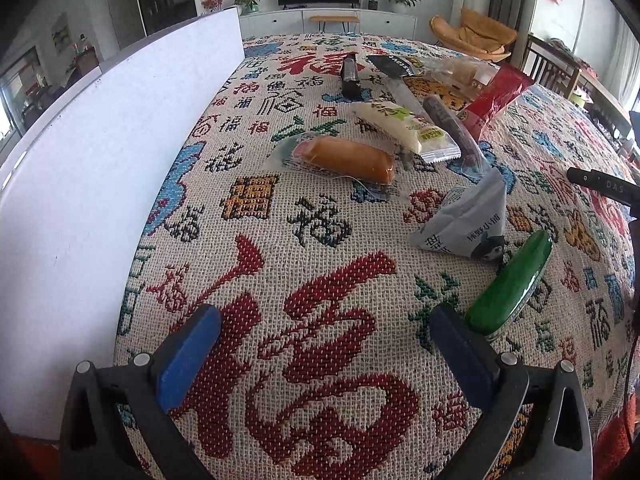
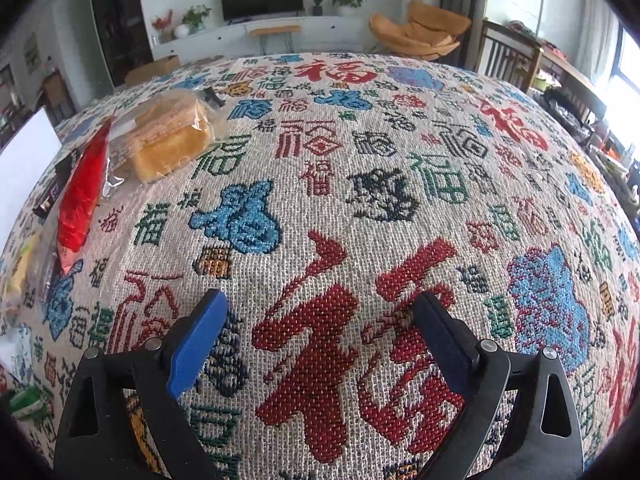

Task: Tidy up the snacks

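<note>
Left tongs [image 1: 324, 340]: wide apart, nothing between the blue pads, aimed down at bare cloth close to the snacks; probably poised to choose one.
Right tongs [image 2: 320, 334]: also wide and empty, over an unoccupied stretch of the cloth with the snacks off to their left; likely a free spot for laying things out.
Worktop: covered by a woven cloth [image 1: 320, 360] with red, blue and green characters; a white board [image 1: 100, 180] stands along its left edge.
Snacks, where: loosely scattered in the middle and far part of the cloth, unsorted, so by my reckoning the task is barely begun.
Bun [image 1: 348, 159]: golden-brown roll in a clear wrapper, lying flat, nearest the centre.
White pack [image 1: 404, 126]: pale pouch with a green label, just behind the bun.
Sausage [image 1: 452, 126]: dark stick, lying beside the white pack.
Red bag [image 1: 496, 100]: glossy, further back, partly over other packs.
Cake [image 2: 172, 142]: yellow-orange slices in a clear bag, next to the red bag.
Grey pouch [image 1: 468, 216]: pyramid-shaped, standing up.
Green pack [image 1: 512, 280]: shiny, long, just beside the left tongs' right finger, the easiest first pick.
Dark bar [image 1: 350, 76]: far back, apart from the rest.
</note>
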A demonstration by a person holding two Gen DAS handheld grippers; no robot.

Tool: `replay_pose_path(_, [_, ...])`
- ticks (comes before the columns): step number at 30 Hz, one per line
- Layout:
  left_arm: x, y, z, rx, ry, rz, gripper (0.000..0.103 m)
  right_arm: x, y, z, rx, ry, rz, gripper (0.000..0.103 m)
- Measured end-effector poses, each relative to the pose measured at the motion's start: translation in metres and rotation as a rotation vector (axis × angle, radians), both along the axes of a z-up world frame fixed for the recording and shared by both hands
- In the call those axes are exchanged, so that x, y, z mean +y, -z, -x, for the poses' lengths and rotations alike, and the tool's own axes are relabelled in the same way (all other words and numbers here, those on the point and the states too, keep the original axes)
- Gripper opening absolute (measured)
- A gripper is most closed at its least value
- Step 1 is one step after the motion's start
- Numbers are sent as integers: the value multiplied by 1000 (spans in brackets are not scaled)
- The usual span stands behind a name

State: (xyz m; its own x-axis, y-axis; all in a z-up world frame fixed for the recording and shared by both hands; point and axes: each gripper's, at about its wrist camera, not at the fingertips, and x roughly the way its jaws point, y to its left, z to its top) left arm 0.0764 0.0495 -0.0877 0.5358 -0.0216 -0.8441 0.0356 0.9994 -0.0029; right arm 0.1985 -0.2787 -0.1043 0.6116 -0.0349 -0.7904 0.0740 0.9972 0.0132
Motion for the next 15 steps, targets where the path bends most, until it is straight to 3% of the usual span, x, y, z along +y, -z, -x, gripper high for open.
replay_pose_path(15, [0, 1, 4, -35, -10, -1, 103, 0, 0, 0, 0, 0, 0, 97])
